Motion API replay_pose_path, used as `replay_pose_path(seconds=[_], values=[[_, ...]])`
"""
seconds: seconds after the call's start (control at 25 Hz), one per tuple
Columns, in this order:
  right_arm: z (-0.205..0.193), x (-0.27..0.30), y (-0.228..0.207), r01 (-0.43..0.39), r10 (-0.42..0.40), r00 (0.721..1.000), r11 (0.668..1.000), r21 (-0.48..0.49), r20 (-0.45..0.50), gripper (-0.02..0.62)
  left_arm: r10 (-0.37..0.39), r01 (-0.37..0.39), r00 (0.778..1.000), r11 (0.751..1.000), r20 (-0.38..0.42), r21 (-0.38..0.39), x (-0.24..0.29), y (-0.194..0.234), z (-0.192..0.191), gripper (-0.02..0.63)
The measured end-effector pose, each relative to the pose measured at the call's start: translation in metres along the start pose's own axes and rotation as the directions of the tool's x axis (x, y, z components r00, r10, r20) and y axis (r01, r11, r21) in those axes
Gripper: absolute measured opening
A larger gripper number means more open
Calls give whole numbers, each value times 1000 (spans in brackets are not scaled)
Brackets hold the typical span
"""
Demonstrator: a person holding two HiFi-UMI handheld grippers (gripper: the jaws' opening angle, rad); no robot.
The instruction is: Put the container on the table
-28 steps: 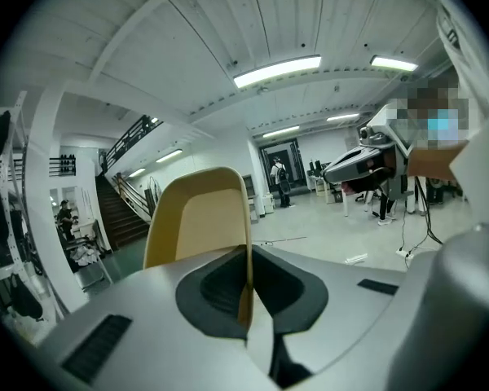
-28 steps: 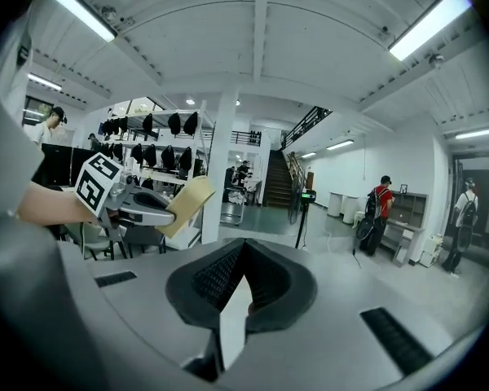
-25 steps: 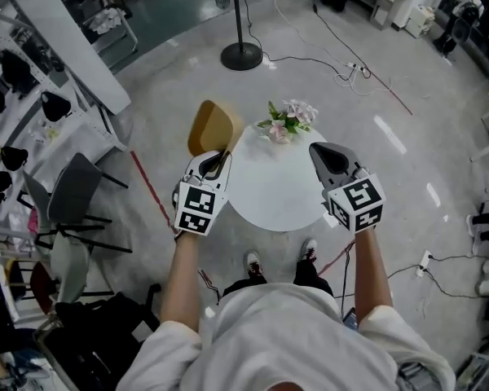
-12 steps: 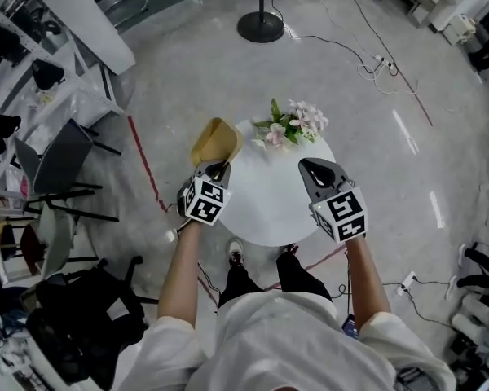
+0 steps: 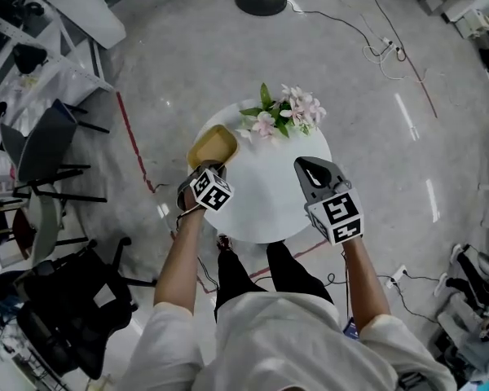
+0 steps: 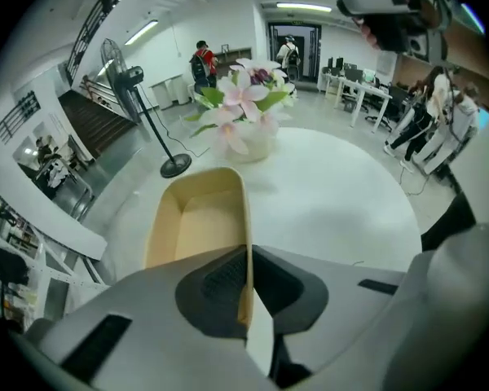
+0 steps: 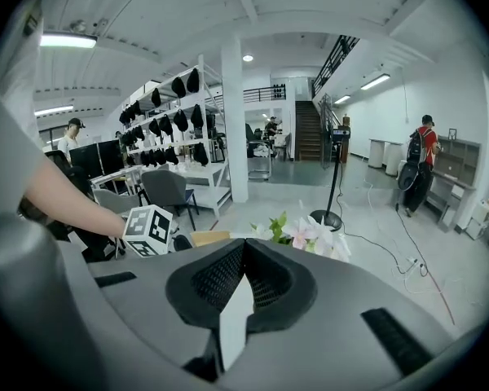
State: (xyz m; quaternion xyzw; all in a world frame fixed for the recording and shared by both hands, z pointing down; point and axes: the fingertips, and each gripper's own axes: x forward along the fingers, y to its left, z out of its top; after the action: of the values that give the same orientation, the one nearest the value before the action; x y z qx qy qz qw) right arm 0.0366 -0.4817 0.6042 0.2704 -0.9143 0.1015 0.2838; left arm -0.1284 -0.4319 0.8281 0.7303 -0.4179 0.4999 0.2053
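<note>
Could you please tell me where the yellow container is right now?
In the head view, the yellow container is at the left edge of the white table, its near wall pinched by the left claw, with the flowers to its right.

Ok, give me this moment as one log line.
left tongs: shut on container wall | container: at table left edge, contact unclear | right tongs: shut, empty | flowers: table far side
</note>
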Motion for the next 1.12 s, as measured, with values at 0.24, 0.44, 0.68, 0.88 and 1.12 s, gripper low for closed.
replay_pose_path(seconds=[0.24,0.44,0.68,0.88,1.12], values=[[-20,-10,-9,10,-9,999,1000,18,-49,6,34,-23,996,992,-88,124,25,-10,0,29],[-21,-24,-8,39,-39,997,999,4,-63,14,36,-33,999,994,-30,104,9,-11,14,119],[22,-46,4,72,-72,997,996,-50,8,15,57,-67,976,997,208,43,-80,1,49,118],[86,-78,15,173,-160,976,981,-83,145,14,141,-141,900,990,413,-32,-189,25,74,43],[163,-113,37,225,-178,939,965,-132,293,14,252,-186,750,968,611,-170,-315,61,95,20]])
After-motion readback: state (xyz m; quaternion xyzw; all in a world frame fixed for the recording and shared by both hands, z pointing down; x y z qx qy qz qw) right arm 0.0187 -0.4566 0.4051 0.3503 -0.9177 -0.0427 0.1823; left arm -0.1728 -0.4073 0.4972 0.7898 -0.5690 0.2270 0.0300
